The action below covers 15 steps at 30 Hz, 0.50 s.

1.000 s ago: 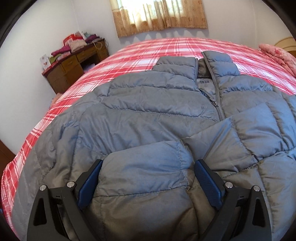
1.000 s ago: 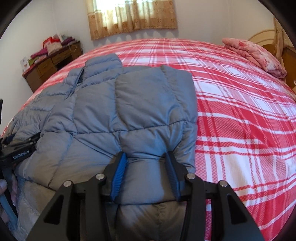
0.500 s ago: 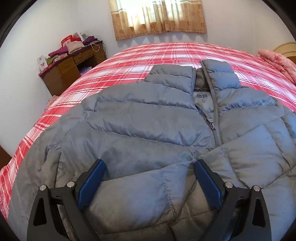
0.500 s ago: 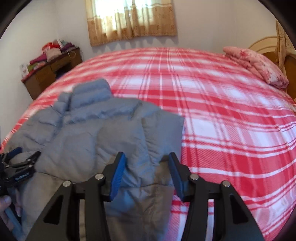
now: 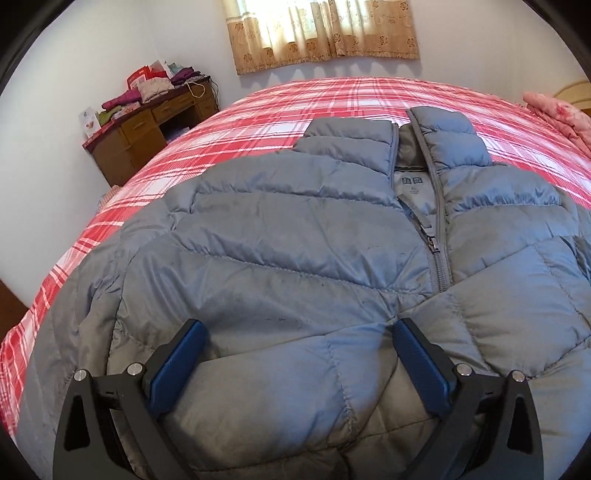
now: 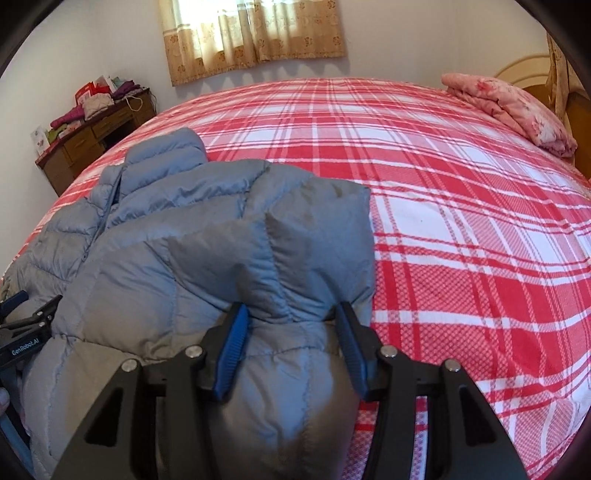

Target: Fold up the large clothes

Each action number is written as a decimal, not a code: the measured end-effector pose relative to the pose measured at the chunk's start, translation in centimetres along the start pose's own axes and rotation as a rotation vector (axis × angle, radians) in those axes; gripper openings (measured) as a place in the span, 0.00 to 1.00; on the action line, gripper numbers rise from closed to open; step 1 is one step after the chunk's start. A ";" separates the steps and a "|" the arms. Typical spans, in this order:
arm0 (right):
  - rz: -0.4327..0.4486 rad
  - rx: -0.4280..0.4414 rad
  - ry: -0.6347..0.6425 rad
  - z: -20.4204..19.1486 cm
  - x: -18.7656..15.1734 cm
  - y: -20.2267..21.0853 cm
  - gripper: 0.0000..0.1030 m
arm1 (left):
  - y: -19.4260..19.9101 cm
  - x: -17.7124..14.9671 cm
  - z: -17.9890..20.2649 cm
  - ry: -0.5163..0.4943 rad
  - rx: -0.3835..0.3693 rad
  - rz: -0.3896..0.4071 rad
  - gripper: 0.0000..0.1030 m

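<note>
Claws first: the left claw [image 5: 295,360] stands wide open, its blue pads [image 5: 173,369] spread on either side of a puffy fold of the grey down jacket [image 5: 295,243] without squeezing it, though whether they brush the fabric cannot be told. The right claw [image 6: 291,347] is about half open, with a bunched hump of the same jacket [image 6: 207,258] lying between its blue pads [image 6: 232,350]; the fabric reaches both pads, and whether they truly pinch it cannot be told. From the left wrist view the jacket lies face up on the bed, its collar at the far end, the zip partly open under the collar and a white label showing inside the neck. A sleeve or side panel is folded over the front on the right. From the right wrist view that folded part rises as a thick quilted flap, and the left claw's black frame [image 6: 22,328] shows at the left edge. Beneath it all is the red and white plaid bedspread [image 6: 461,240], bare on the right. A pink floral quilt [image 6: 509,107] lies folded near the wooden headboard [image 6: 576,110]. At the far left stands a wooden desk [image 5: 147,136] piled with folded clothes [image 5: 147,88], and tan curtains [image 5: 321,33] hang over the window.
</note>
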State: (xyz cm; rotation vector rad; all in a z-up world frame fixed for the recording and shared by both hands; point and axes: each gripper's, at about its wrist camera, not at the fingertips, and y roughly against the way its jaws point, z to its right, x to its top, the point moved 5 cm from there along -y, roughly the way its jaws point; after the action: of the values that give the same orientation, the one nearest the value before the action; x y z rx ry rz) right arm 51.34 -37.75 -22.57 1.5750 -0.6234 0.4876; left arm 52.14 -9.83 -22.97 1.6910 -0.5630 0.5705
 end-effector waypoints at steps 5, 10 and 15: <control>-0.002 -0.020 0.015 -0.2 -0.1 -0.1 0.51 | -0.2 0.0 0.0 0.008 -0.014 -0.005 0.99; -0.006 -0.041 0.033 -0.4 -0.1 -0.2 0.52 | -0.4 0.1 0.1 0.011 -0.018 -0.007 0.99; -0.007 -0.049 0.041 -0.6 -0.2 -0.2 0.52 | -0.4 0.1 0.1 0.011 -0.017 -0.007 0.99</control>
State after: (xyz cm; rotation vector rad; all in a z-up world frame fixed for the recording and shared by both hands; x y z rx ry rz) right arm 51.40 -37.16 -22.81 1.5170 -0.5935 0.4948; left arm 52.54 -9.85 -23.23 1.6721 -0.5528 0.5677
